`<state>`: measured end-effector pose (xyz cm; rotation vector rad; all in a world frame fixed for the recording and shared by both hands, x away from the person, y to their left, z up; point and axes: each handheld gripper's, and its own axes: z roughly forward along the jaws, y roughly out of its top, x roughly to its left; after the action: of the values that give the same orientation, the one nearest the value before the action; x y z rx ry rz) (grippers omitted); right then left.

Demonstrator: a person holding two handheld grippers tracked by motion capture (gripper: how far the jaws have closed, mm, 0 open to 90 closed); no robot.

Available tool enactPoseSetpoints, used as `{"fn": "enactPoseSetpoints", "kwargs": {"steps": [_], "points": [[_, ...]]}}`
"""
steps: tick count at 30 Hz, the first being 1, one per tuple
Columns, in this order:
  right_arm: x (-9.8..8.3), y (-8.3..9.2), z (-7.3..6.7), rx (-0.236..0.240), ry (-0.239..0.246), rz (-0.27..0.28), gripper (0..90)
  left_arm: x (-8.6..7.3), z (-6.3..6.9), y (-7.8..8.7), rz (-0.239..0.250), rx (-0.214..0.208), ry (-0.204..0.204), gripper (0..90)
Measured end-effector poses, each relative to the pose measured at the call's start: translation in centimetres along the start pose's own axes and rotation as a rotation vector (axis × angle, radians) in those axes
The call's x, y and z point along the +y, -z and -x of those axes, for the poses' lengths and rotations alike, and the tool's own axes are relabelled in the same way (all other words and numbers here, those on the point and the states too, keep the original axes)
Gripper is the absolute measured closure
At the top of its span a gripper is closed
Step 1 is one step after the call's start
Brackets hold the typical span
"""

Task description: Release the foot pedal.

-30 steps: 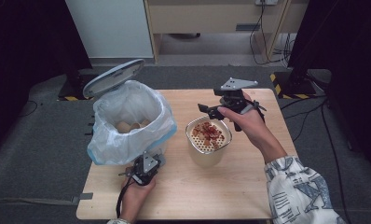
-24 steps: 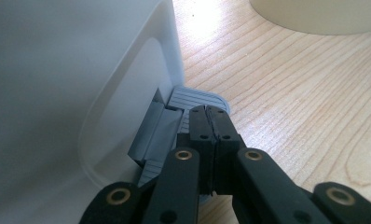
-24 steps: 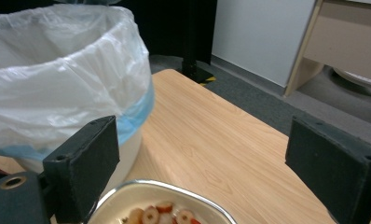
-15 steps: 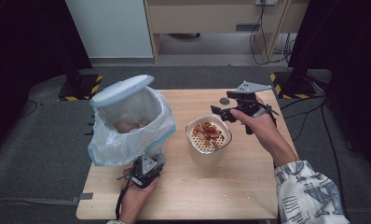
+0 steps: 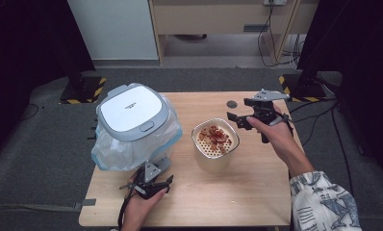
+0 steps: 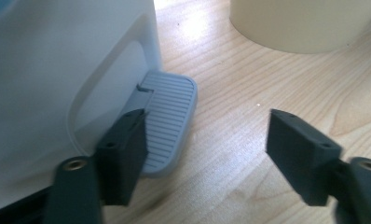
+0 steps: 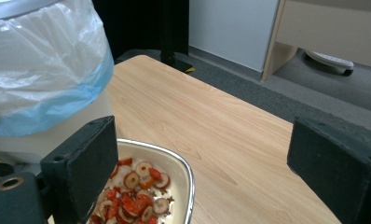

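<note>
The small white pedal bin, lined with a clear plastic bag edged in blue and with its grey-rimmed white lid down flat, stands on the pale wooden table directly ahead of the left hand-held gripper. Its ribbed grey foot pedal juts from the base toward that gripper; in the left gripper view one black jaw sits just at the pedal's near left corner, though contact cannot be confirmed, while the other jaw stands well apart over bare wood, so this gripper is spread and holds nothing. The pedal's long axis runs outward from the bin toward the jaws, so a downward press by the left hand, much the nearer one, would likely act on it. Just right of the bin sits a cream pot with a metal-rimmed perforated insert holding red and pale sliced pieces. Beyond the pot, the right hand-held gripper hovers off the pot's far rim, jaws wide and empty, pointing back toward pot and bin.
</note>
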<state>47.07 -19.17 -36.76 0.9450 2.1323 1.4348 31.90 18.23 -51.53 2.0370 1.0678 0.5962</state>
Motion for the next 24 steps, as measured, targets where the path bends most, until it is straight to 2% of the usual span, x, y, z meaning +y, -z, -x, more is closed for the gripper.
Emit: {"fn": "enactPoseSetpoints", "kwargs": {"steps": [6,7,12,15,16,21,24], "points": [[-1.0,0.5,0.3,-0.03,-0.01,-0.002,8.3,-0.5,0.5,0.8,-0.012,-0.039,-0.002,16.0],[-1.2,0.6,0.3,-0.033,-0.009,-0.004,8.2,-0.7,0.6,1.1,-0.017,-0.056,0.011,15.3],[-2.0,1.0,0.5,-0.045,-0.013,-0.007,8.0,-1.0,0.4,2.0,0.004,-0.061,0.019,13.7],[-2.6,1.3,0.7,-0.056,-0.014,-0.008,7.9,-1.2,0.1,2.4,0.008,-0.065,0.045,13.2],[-2.9,1.4,0.8,-0.064,-0.008,-0.008,7.9,-1.3,-0.2,2.5,0.0,-0.062,0.036,13.0],[-4.5,1.9,1.0,-0.087,-0.007,-0.018,7.8,-1.7,-1.1,2.8,-0.009,-0.037,0.056,13.1],[-5.9,2.4,1.2,-0.099,-0.032,-0.018,7.6,-1.9,-1.3,3.1,-0.007,-0.012,0.046,14.5]]}}
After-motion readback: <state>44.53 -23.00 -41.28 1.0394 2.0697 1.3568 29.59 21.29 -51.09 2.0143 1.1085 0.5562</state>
